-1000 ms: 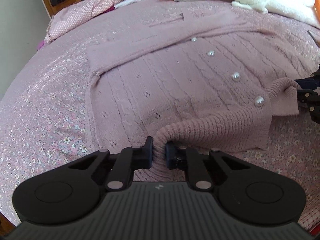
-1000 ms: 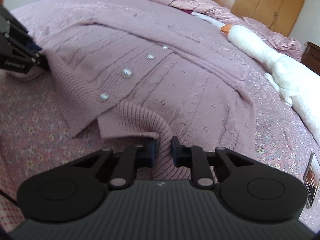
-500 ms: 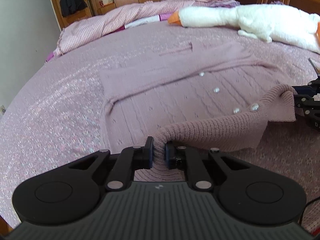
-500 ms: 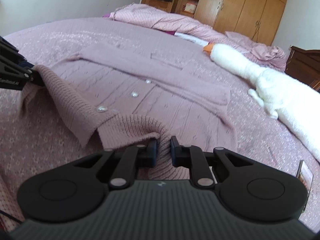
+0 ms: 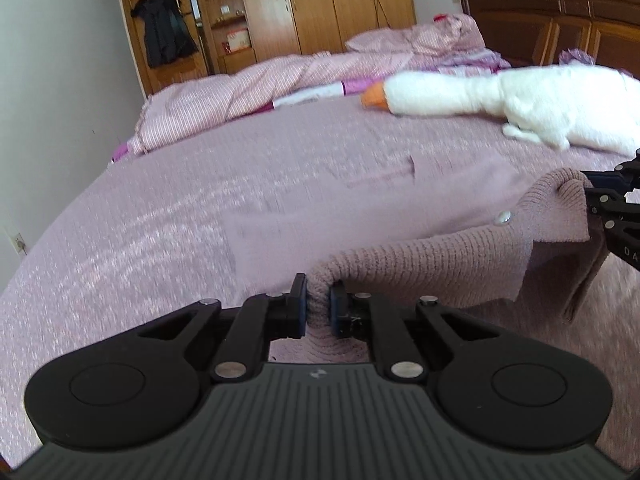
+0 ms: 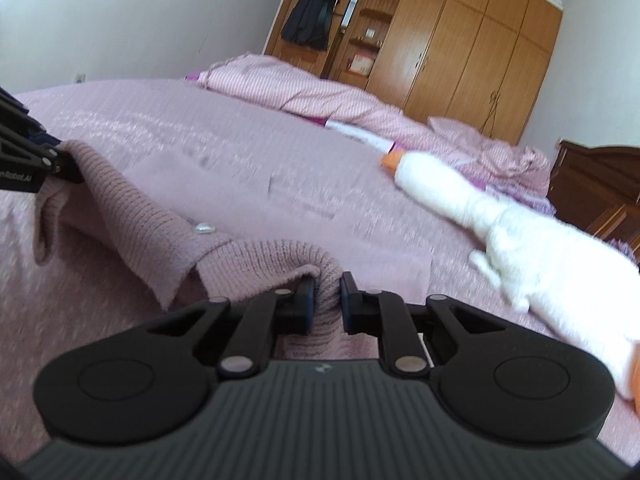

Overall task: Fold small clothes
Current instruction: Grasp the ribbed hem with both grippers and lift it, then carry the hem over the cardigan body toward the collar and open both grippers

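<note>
A mauve knitted cardigan [image 5: 432,264] with pearl buttons lies on the bed; its ribbed hem is lifted off the cover. My left gripper [image 5: 318,309] is shut on one hem corner. My right gripper [image 6: 326,303] is shut on the other hem corner of the cardigan [image 6: 132,216]. The raised hem hangs stretched between the two grippers. The right gripper also shows at the right edge of the left wrist view [image 5: 612,216], the left gripper at the left edge of the right wrist view [image 6: 24,160]. The far part of the cardigan lies flat, blurred.
A pink floral bedcover [image 5: 132,248] spreads under everything. A white plush goose [image 5: 500,100] lies at the far right of the bed, also in the right wrist view [image 6: 512,232]. A crumpled pink striped duvet [image 5: 240,96] lies at the back. Wooden wardrobes [image 6: 472,48] stand behind.
Both grippers have risen and tilted up with the hem in them. The hem has moved toward the far part of the cardigan, hiding most buttons; only one shows now.
</note>
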Demonstrator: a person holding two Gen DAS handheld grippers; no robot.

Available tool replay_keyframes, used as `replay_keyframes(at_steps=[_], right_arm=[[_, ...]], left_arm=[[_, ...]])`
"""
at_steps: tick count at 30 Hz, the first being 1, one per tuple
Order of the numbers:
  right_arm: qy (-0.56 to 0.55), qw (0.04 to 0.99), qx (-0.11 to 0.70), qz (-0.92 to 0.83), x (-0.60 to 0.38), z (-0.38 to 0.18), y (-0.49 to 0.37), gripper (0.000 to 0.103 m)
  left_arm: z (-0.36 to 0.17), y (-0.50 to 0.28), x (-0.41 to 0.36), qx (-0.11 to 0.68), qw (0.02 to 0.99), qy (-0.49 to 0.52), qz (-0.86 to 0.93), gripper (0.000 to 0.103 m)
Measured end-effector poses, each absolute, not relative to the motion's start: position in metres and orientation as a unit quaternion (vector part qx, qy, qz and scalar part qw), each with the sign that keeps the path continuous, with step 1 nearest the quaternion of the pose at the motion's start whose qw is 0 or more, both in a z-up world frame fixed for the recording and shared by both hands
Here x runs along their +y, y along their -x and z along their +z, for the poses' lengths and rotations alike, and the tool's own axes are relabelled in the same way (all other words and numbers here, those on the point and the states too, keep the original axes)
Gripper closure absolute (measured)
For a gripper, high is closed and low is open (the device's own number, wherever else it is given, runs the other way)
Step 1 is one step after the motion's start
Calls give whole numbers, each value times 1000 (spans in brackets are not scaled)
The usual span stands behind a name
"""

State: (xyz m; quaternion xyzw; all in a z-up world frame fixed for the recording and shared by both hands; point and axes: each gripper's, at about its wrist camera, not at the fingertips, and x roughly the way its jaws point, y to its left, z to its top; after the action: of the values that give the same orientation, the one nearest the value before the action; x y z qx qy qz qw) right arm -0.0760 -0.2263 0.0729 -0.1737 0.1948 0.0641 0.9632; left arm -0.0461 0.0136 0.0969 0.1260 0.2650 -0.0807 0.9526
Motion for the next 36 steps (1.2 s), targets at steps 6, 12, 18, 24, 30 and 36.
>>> replay_keyframes(at_steps=[6, 12, 18, 24, 30, 36], right_arm=[[184, 968, 164, 54, -227, 89, 44, 87], [195, 969, 142, 47, -229, 100, 4, 87], [202, 969, 133, 43, -227, 102, -43, 87], [219, 962, 155, 50, -222, 78, -89, 87], [241, 949, 196, 59, -213, 37, -131, 87], [232, 941, 238, 64, -210, 5, -155, 87]], left_arm=[[117, 13, 12, 232, 963, -117, -72, 92], [130, -35, 7, 207, 970, -114, -62, 92], [131, -93, 0, 197, 972, -114, -48, 92], [97, -160, -3, 234, 966, -108, -34, 92], [49, -219, -2, 284, 953, -103, -22, 91], [9, -255, 4, 327, 941, -87, -22, 91]])
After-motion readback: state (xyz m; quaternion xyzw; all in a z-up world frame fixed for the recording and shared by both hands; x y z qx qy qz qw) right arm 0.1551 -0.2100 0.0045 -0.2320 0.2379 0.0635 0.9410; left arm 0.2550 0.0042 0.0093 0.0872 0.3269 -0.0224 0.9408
